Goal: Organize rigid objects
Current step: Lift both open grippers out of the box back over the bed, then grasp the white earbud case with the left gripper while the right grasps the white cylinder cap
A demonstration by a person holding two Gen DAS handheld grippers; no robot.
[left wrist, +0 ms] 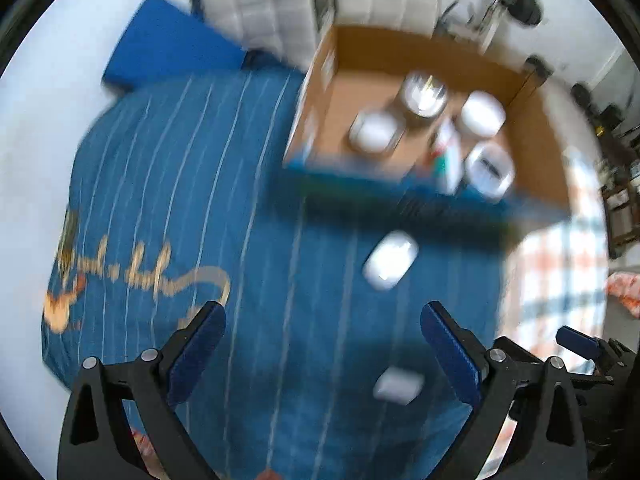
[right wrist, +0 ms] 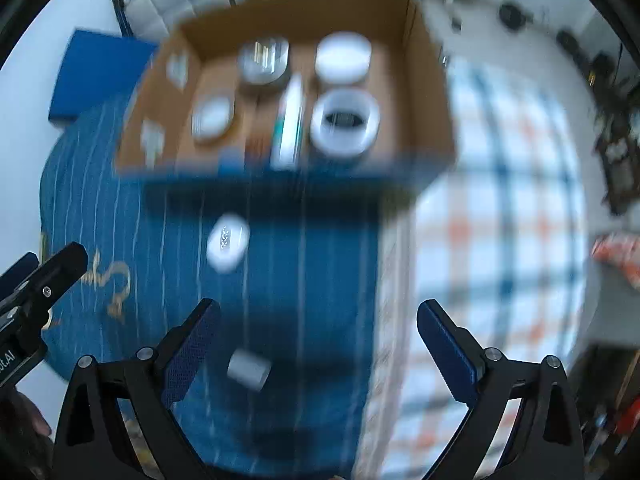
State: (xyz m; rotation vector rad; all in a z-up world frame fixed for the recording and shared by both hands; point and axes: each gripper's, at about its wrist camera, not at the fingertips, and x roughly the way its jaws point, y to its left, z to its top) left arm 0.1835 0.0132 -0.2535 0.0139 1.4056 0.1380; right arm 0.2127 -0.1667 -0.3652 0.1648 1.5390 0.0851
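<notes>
both sets of fingers spread wide, nothing held. left gripper and right gripper hover above the blue striped cloth. small white block lies nearest the left gripper, white oval case farther out, both loose on the cloth. cardboard box beyond holds white jars and lids already. looks like we're between picks: two items left. next move needs a descent onto the block, fingers straddling it. frames blurry, details uncertain.
</notes>
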